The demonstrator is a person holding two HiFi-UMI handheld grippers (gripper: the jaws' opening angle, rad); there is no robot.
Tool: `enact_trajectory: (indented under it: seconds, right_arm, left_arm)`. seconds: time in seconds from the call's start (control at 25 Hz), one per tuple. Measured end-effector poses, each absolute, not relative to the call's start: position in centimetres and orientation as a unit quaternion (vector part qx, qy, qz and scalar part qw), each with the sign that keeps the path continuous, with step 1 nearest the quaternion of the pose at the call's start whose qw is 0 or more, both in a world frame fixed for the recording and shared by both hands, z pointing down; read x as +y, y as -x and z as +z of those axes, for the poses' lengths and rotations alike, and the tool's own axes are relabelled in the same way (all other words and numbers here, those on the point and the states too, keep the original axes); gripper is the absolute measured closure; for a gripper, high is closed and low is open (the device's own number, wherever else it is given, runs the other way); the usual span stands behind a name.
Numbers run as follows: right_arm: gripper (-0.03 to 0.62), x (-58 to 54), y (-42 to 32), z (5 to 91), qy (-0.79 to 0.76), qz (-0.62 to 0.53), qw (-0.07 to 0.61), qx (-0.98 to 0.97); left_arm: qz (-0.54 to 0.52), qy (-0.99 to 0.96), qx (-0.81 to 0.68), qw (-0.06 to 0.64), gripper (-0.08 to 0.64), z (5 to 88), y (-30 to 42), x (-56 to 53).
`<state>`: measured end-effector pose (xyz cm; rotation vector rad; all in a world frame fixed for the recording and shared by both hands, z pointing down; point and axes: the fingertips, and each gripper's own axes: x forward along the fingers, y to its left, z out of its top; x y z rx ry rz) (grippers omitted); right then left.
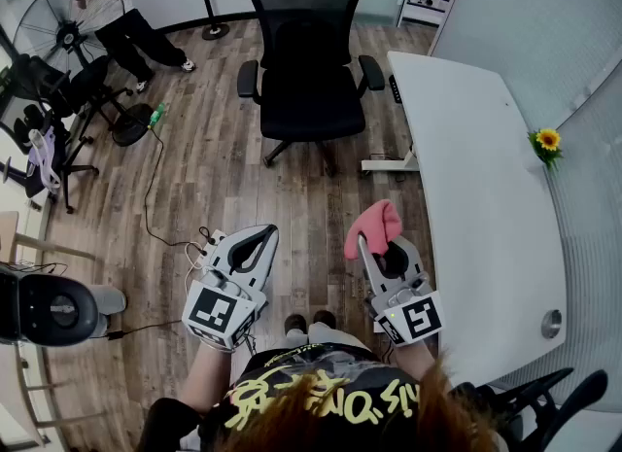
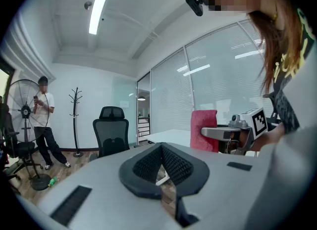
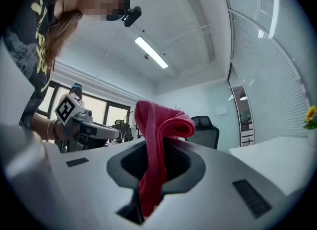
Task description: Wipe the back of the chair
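Note:
A black mesh office chair point(image 1: 304, 50) stands on the wood floor ahead, its seat facing me; it also shows as the chair point(image 2: 111, 135) and the chair point(image 3: 205, 129) in the gripper views. My right gripper point(image 1: 377, 229) is shut on a folded pink cloth point(image 1: 374, 226), which sticks up out of the jaws as the cloth point(image 3: 158, 147). My left gripper point(image 1: 264, 235) is shut with nothing in it, its jaw tips meeting. Both grippers hang close to my body, well short of the chair.
A white desk point(image 1: 476, 178) runs along the right, with a small sunflower point(image 1: 547, 141) beyond it. A person point(image 1: 117, 13) stands at the back left by a floor fan point(image 1: 68, 17). A coat stand base point(image 1: 215, 28), cables and another black chair point(image 1: 58, 100) lie left.

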<state>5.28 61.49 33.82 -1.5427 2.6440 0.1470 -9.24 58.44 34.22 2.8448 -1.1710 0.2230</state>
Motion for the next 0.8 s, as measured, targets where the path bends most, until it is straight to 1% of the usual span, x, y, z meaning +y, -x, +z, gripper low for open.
enact_trajectory:
  seconds: [0.2,0.8]
  right_arm:
    - [0.531,61.39,-5.6,34.06,0.503,0.049,0.036,0.862]
    - [0.531,60.69,-5.67,34.05,0.512,0.058,0.03,0.857]
  left_arm:
    - [0.058,-0.925,-0.374,0.032,0.566,34.72,9.09,58.5]
    - [0.068,-0.921,-0.381,0.04,0.566,35.29,9.24,57.86]
